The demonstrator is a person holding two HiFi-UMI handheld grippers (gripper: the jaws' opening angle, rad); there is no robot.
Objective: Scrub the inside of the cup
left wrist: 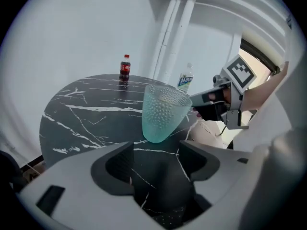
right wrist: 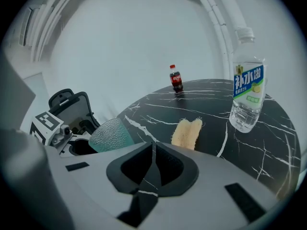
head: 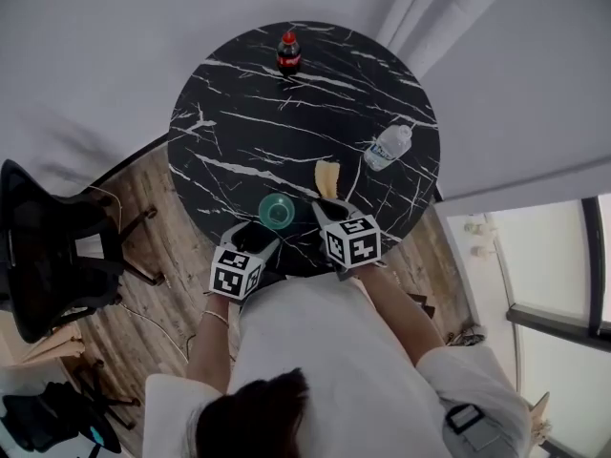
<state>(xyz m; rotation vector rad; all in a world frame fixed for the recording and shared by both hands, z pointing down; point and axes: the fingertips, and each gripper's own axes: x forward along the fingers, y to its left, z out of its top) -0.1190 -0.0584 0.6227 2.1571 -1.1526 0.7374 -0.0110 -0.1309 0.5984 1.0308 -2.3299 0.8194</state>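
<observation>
A green dimpled cup [head: 277,210] stands near the front edge of the round black marble table [head: 248,113], with its mouth up. My left gripper [head: 253,233] sits just behind and left of it. In the left gripper view the cup [left wrist: 162,113] is ahead of the left gripper [left wrist: 157,158], which is open with only the tabletop between its jaws. A tan sponge [head: 326,176] lies flat beyond my right gripper [head: 329,207]. In the right gripper view the right gripper [right wrist: 152,153] is shut and empty, with the sponge [right wrist: 187,133] ahead and the cup [right wrist: 111,135] to the left.
A cola bottle [head: 288,52] stands at the table's far edge and a clear water bottle [head: 388,147] at its right side. A black chair [head: 48,246] stands on the wooden floor to the left. White walls and a curtain lie behind the table.
</observation>
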